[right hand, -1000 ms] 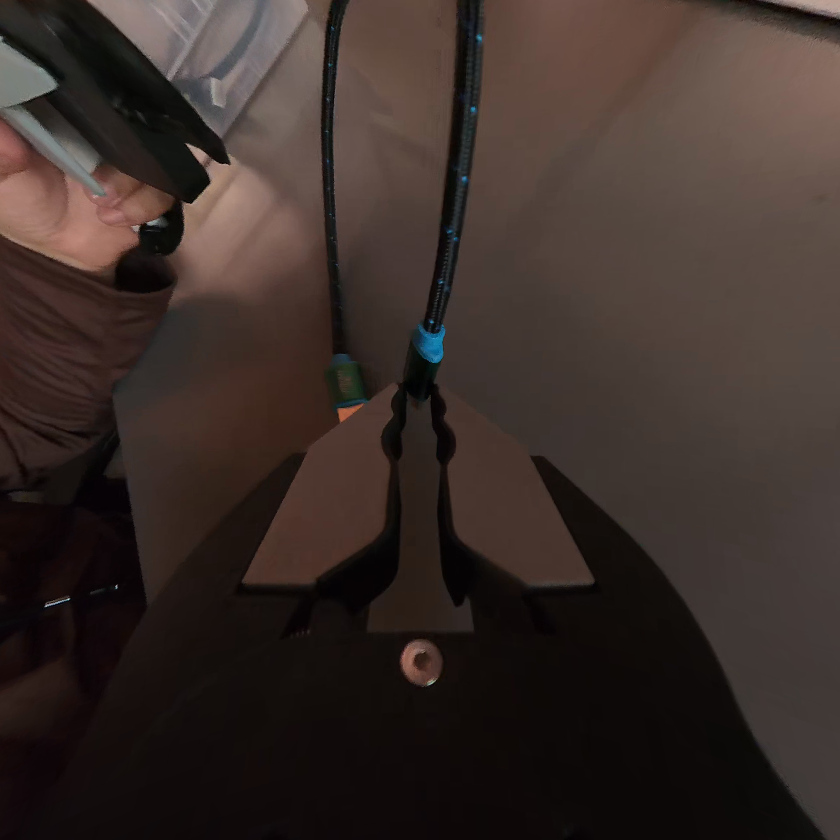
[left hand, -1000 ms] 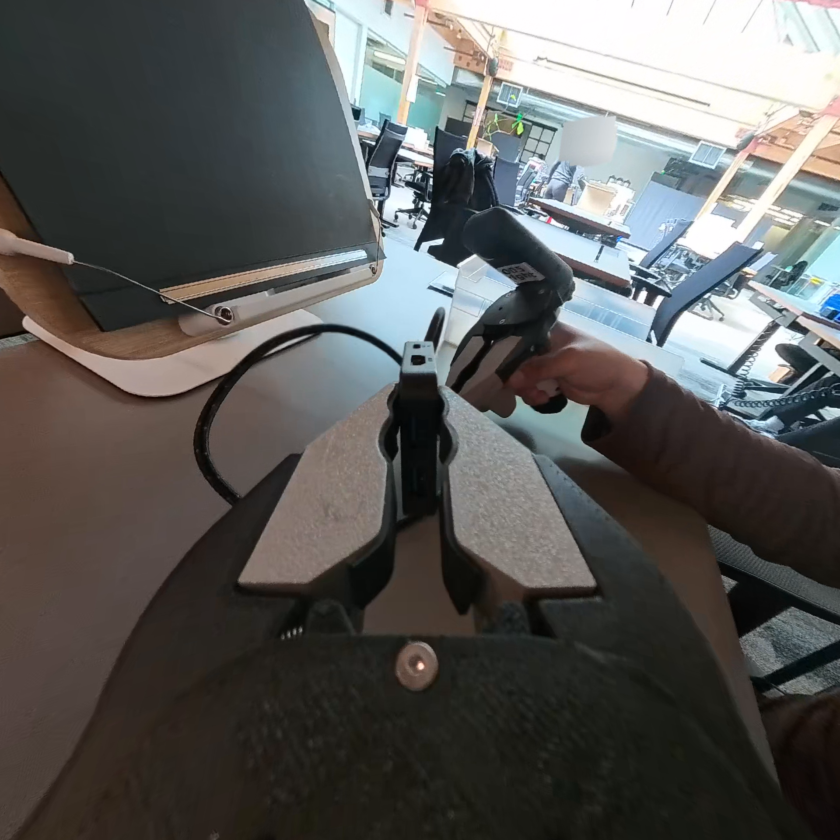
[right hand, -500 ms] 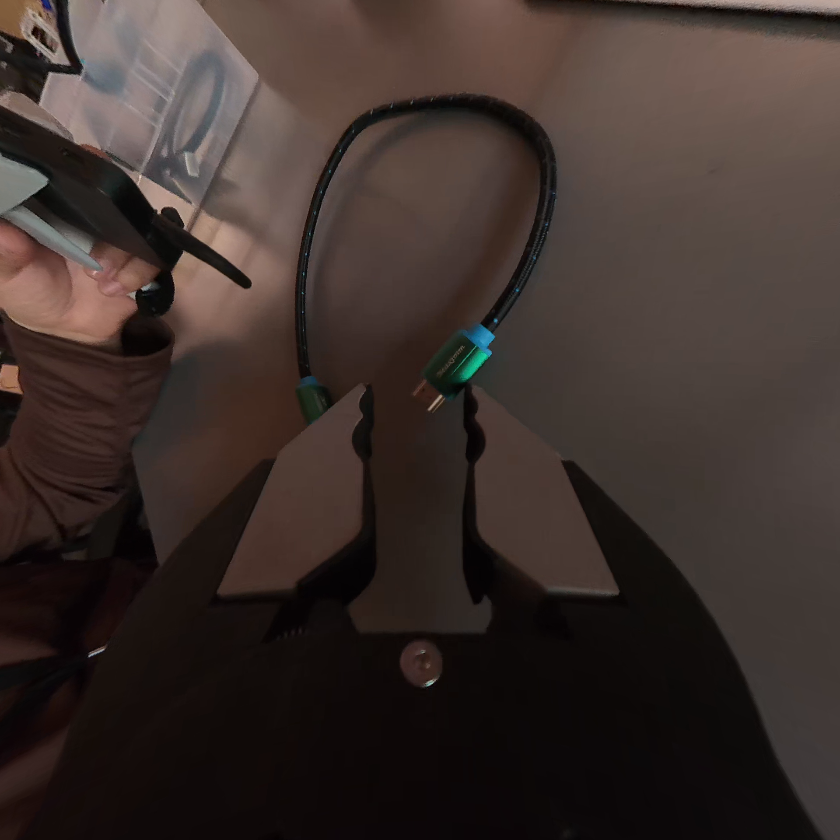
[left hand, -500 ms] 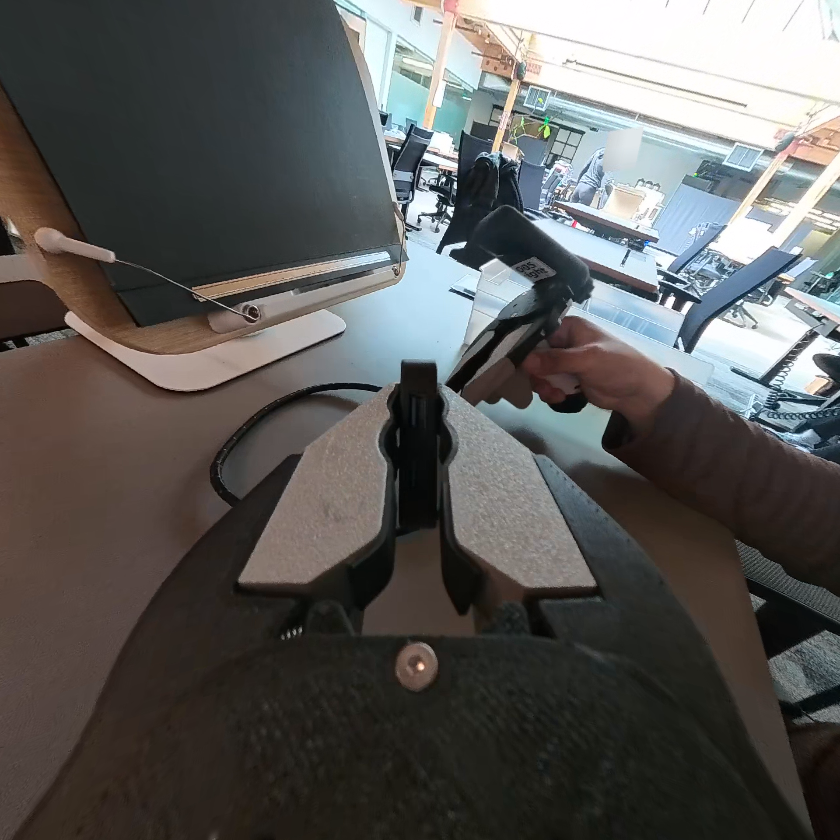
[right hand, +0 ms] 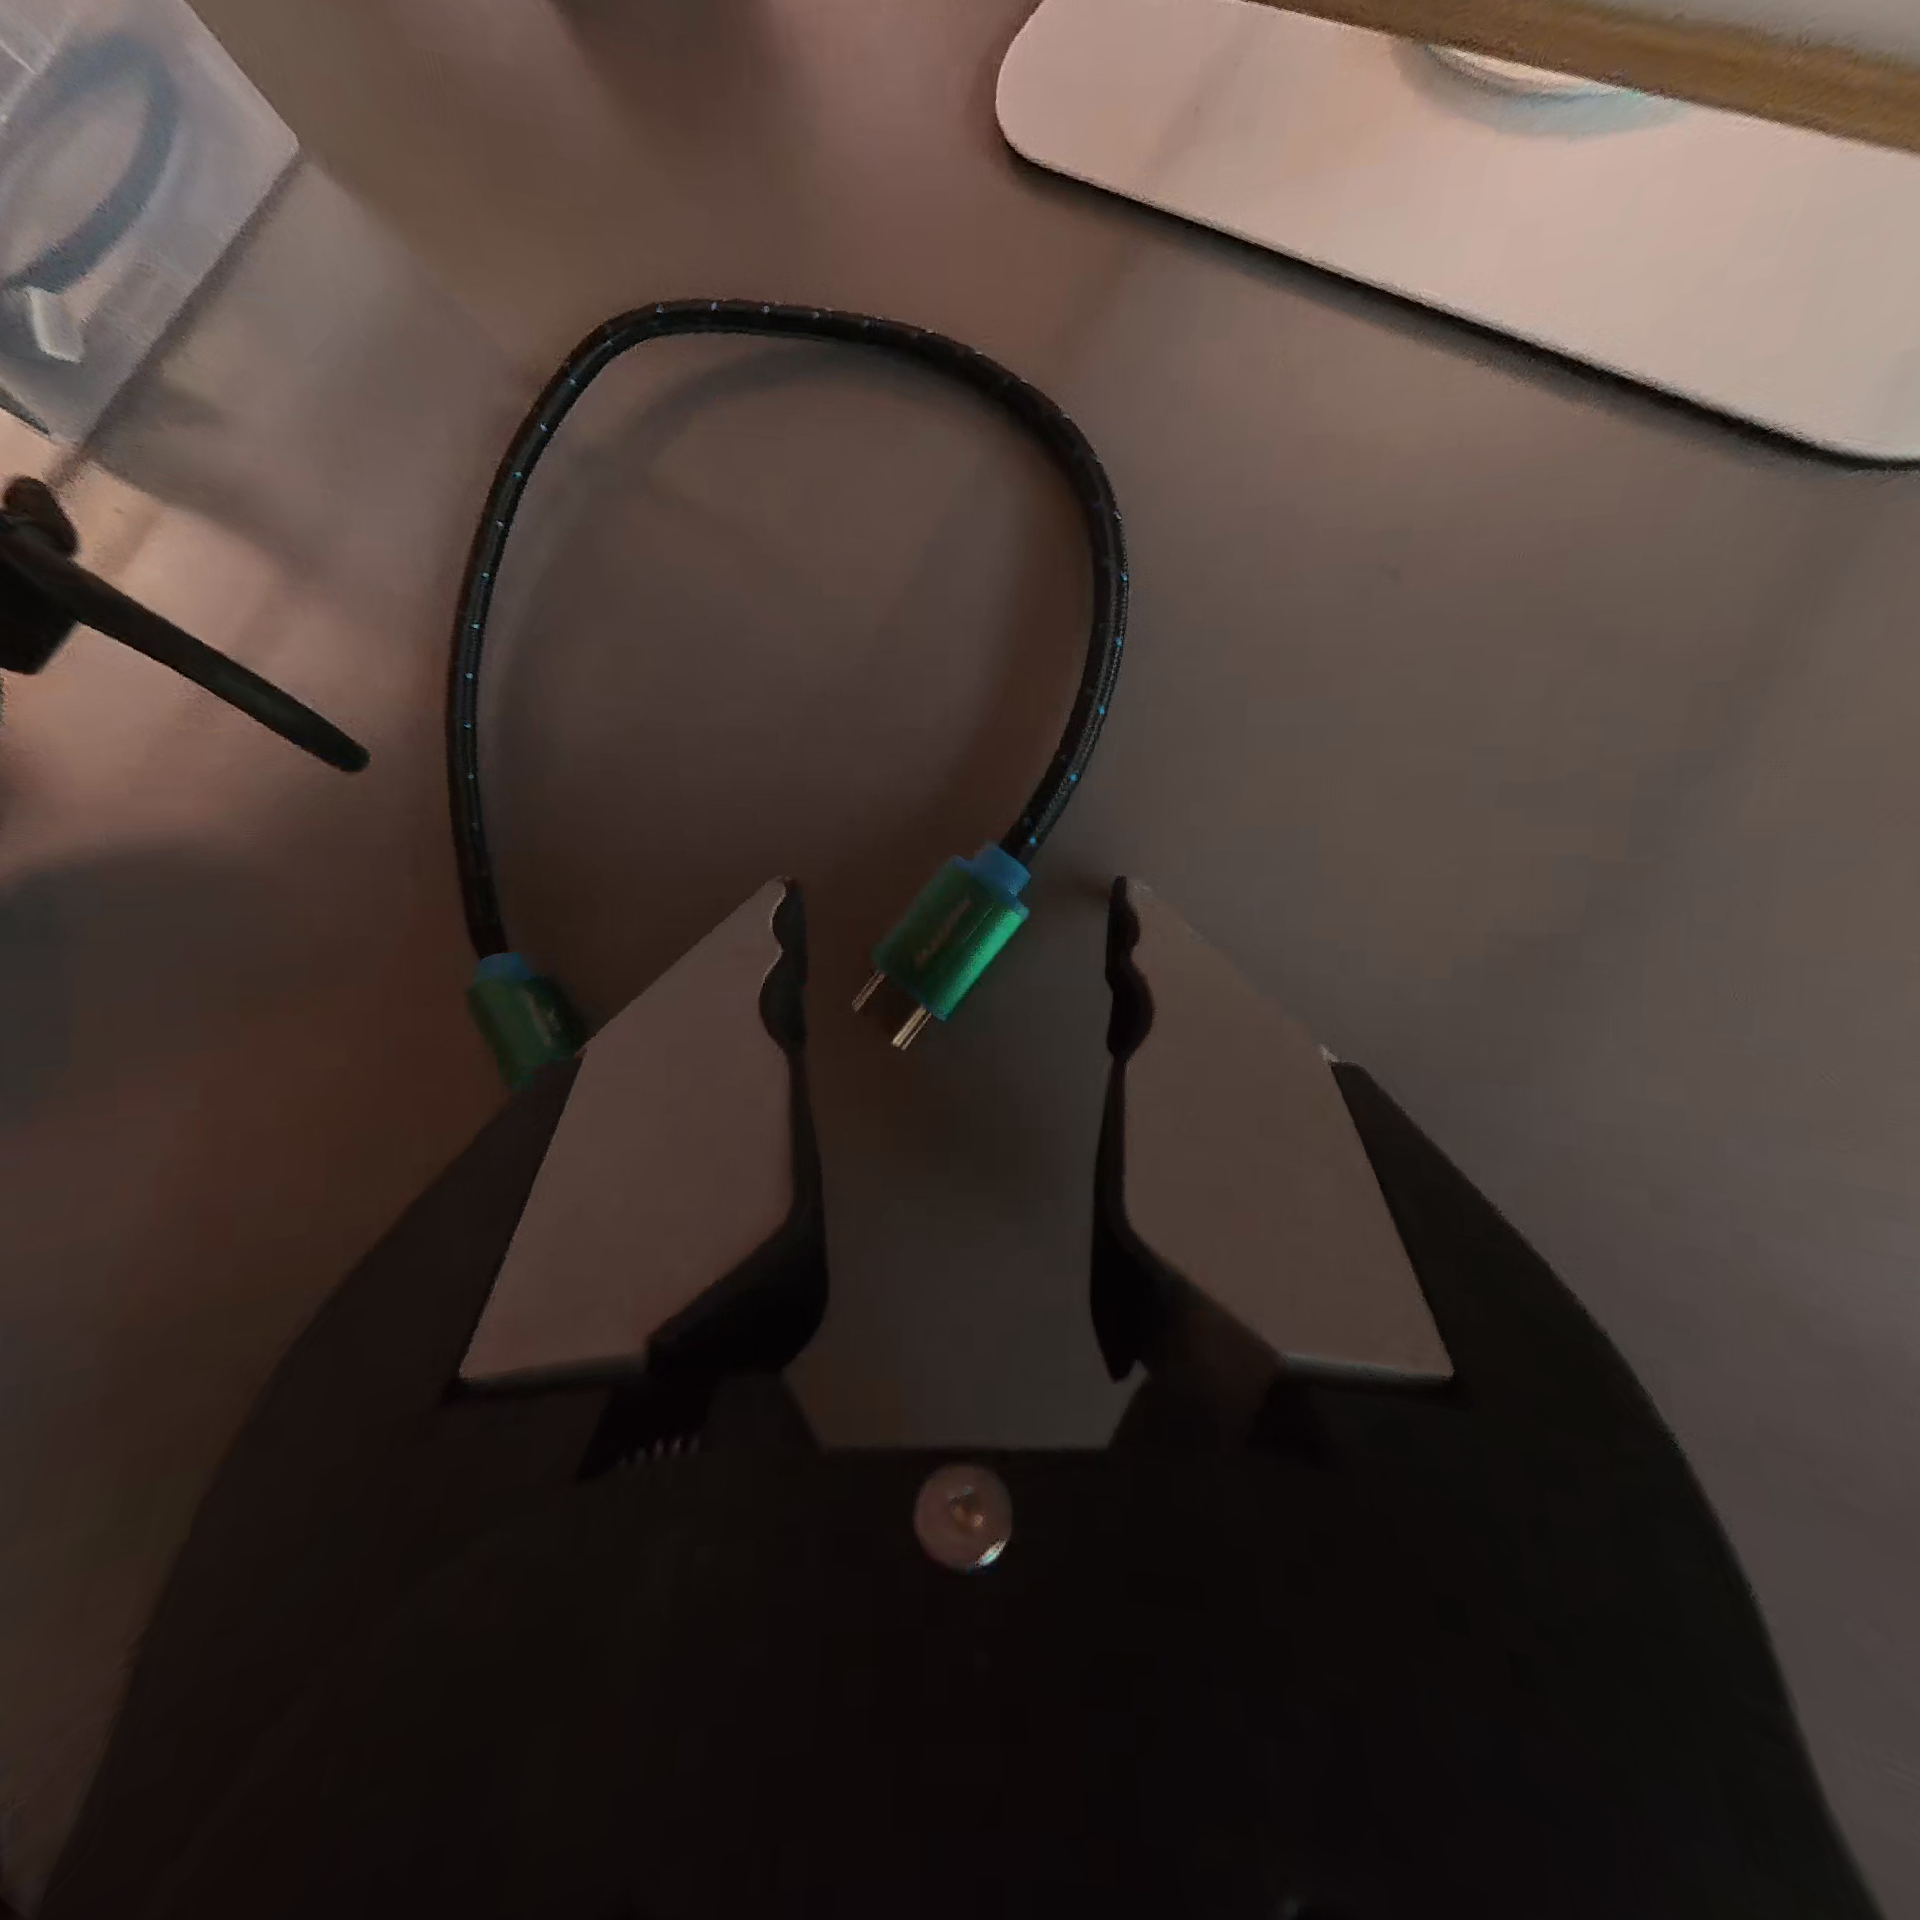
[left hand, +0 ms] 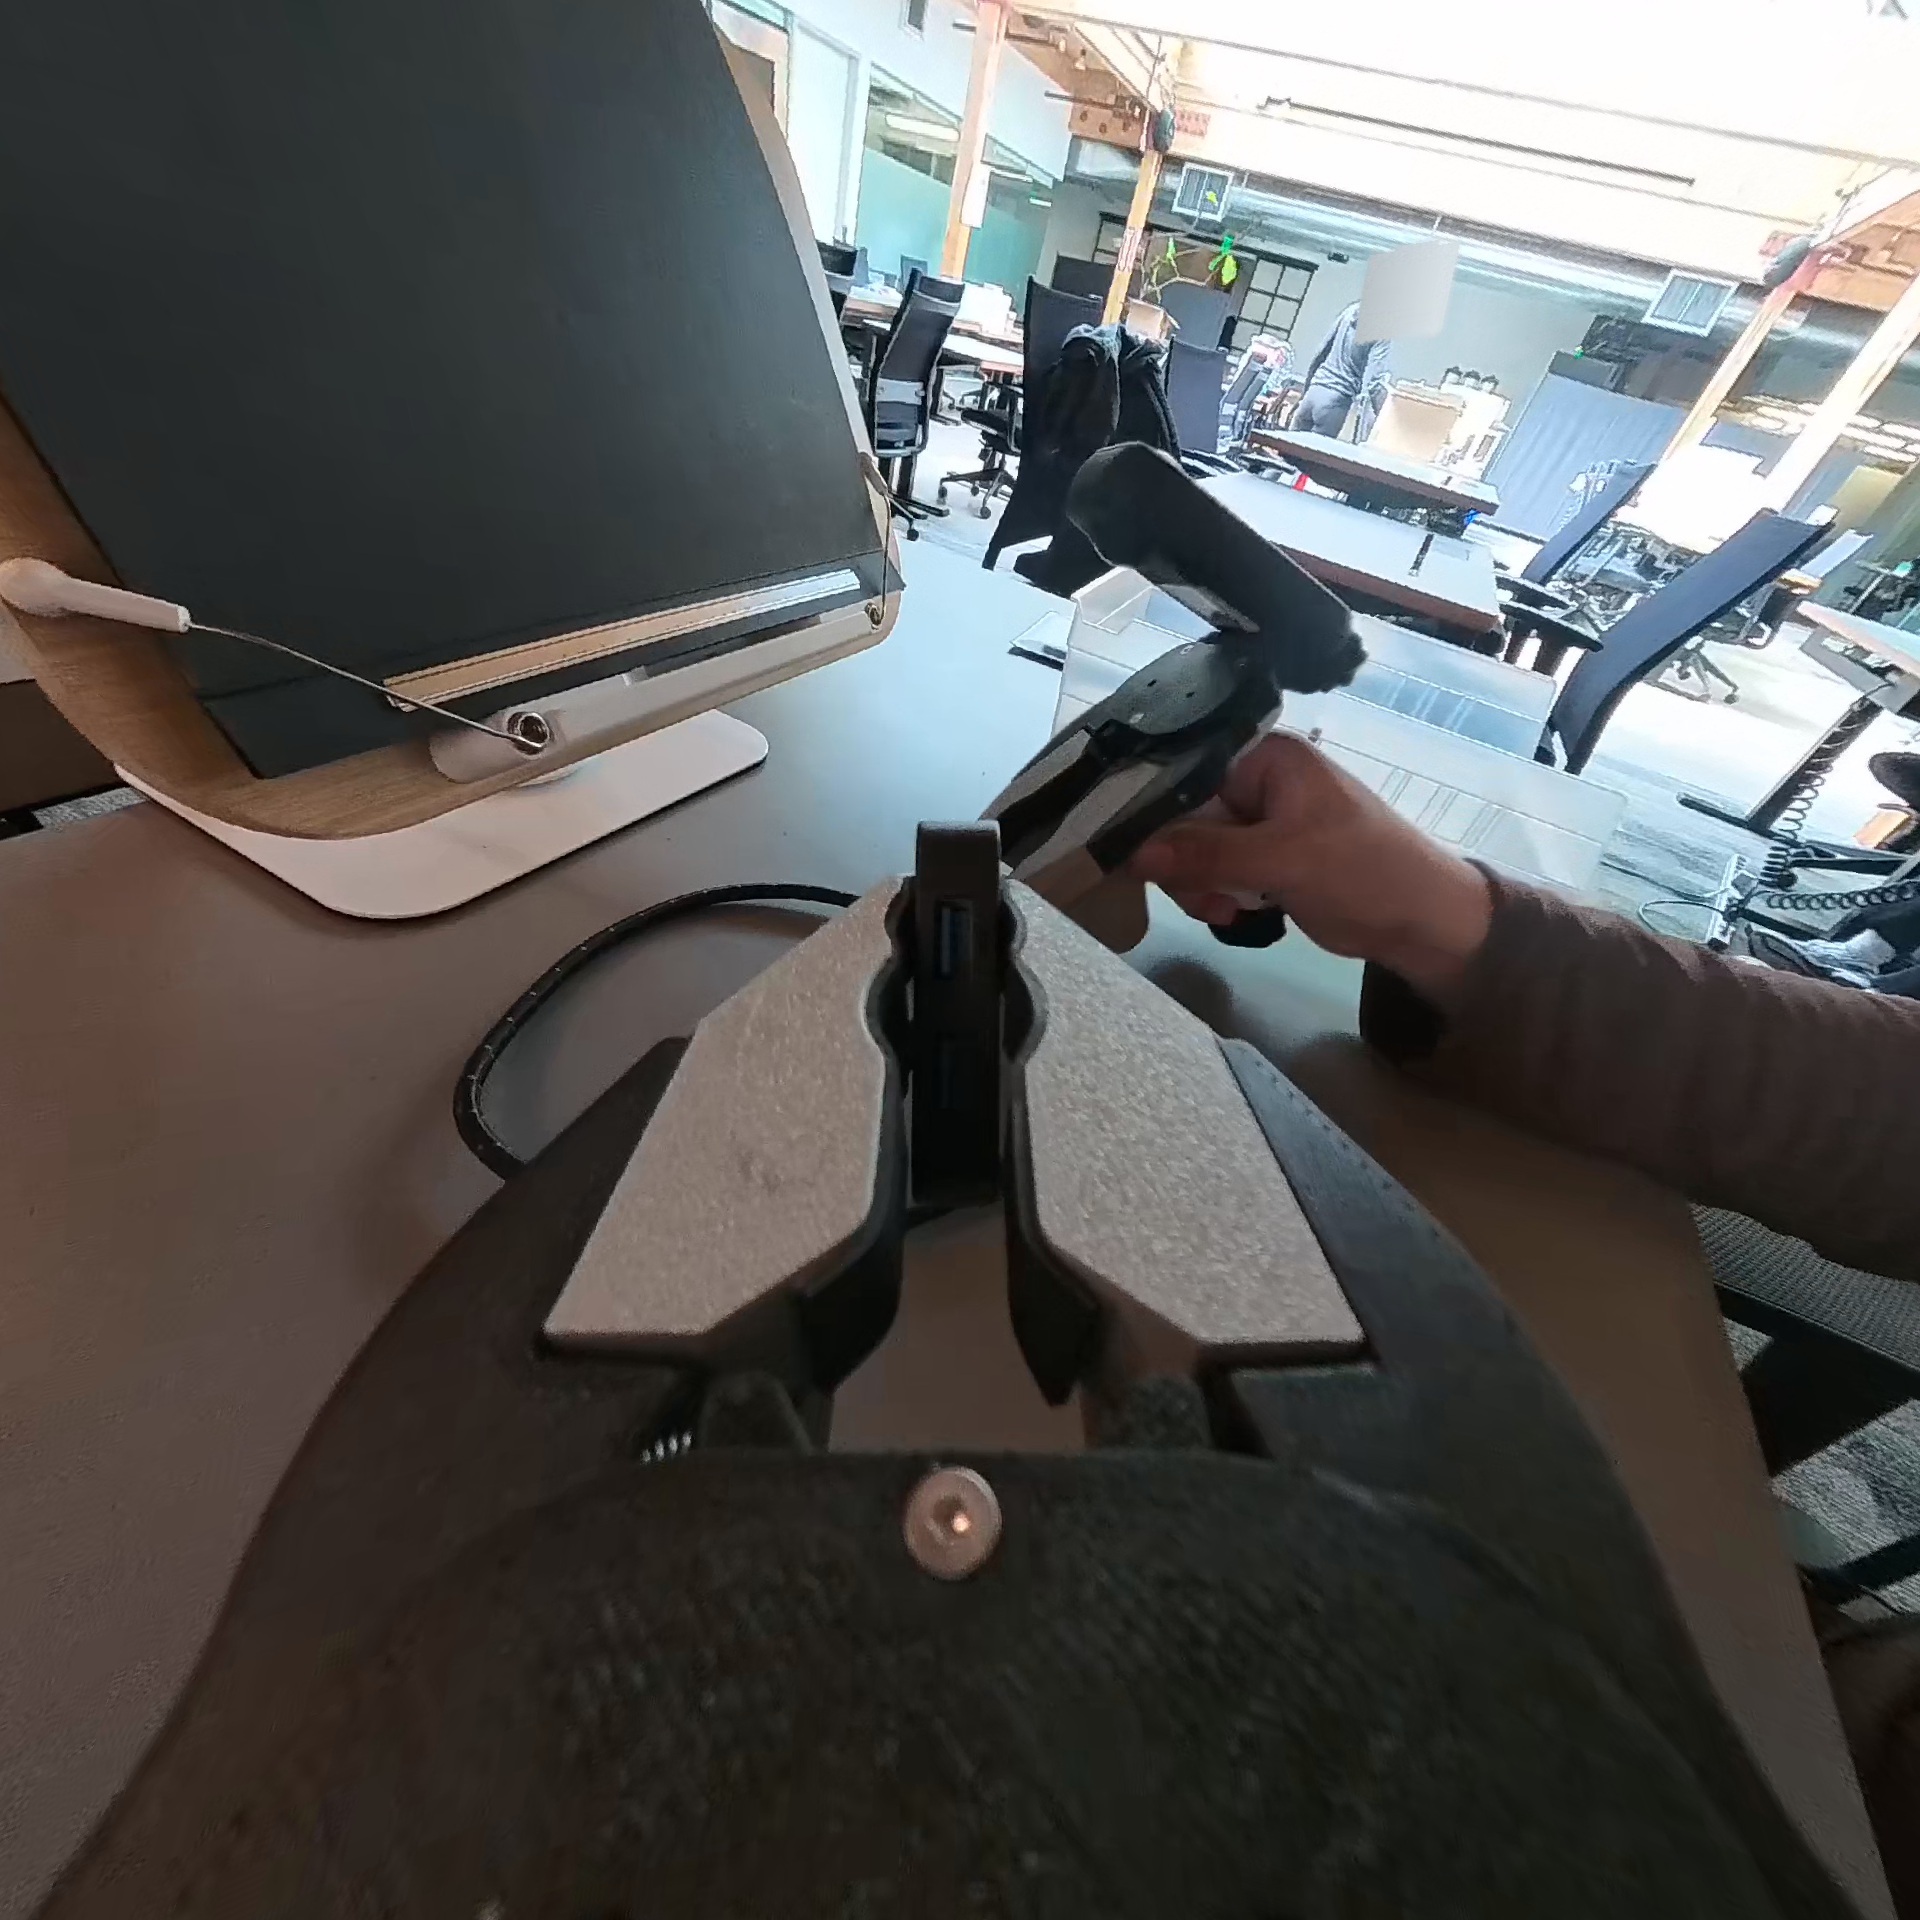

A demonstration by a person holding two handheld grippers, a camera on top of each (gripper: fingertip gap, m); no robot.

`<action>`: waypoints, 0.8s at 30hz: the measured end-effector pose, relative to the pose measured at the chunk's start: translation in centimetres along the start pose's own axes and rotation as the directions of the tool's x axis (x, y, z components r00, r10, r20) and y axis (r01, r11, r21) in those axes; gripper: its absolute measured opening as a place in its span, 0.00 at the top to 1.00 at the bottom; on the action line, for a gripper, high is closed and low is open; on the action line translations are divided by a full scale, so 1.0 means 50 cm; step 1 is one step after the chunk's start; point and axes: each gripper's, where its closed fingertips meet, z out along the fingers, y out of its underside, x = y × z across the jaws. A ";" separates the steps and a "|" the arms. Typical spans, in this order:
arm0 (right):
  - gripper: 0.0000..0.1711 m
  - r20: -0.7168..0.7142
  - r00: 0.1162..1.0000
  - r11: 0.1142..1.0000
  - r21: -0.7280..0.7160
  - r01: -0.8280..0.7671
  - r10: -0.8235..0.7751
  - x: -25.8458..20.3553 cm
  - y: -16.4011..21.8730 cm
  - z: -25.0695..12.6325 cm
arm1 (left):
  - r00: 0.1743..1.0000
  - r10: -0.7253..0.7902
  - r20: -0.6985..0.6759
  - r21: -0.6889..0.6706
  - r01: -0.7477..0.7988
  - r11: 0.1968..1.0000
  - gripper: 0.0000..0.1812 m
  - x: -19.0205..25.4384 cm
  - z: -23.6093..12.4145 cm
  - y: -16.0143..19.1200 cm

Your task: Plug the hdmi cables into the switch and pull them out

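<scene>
My left gripper [left hand: 954,914] is shut on a slim black switch [left hand: 954,997] held on edge, with blue ports facing me; its black cable [left hand: 582,997] loops left over the table. My right gripper [right hand: 954,914] is open and empty above the table. A short black braided HDMI cable [right hand: 790,322] lies in an arch on the table. Its right green plug [right hand: 951,940] lies between my open fingers. Its left green plug [right hand: 516,1013] lies just left of my left finger. The right gripper also shows in the left wrist view [left hand: 1049,831], held by a hand.
A dark monitor on a wood and white stand [left hand: 499,831] stands at the back left; its white base [right hand: 1455,229] shows in the right wrist view. A clear plastic box [left hand: 1351,758] sits at the table's far edge. Office chairs and desks lie beyond. One gripper's finger ends stand about 20 centimetres off the other's.
My right gripper has opened and let go of the green HDMI plug, then drawn back; the cable now lies on the table. My left gripper keeps its hold on the switch.
</scene>
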 end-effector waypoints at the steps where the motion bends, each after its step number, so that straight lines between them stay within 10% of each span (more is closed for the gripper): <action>1: 0.70 -0.030 0.999 1.000 -0.005 0.020 -0.020 0.004 0.001 0.002 | 1.000 0.003 0.002 0.001 -0.003 1.000 0.94 0.000 0.000 -0.001; 24: 0.91 -0.258 0.925 0.960 -0.043 0.278 -0.279 0.012 -0.007 -0.001 | 1.000 0.005 0.009 -0.002 -0.005 1.000 0.94 -0.002 0.001 0.001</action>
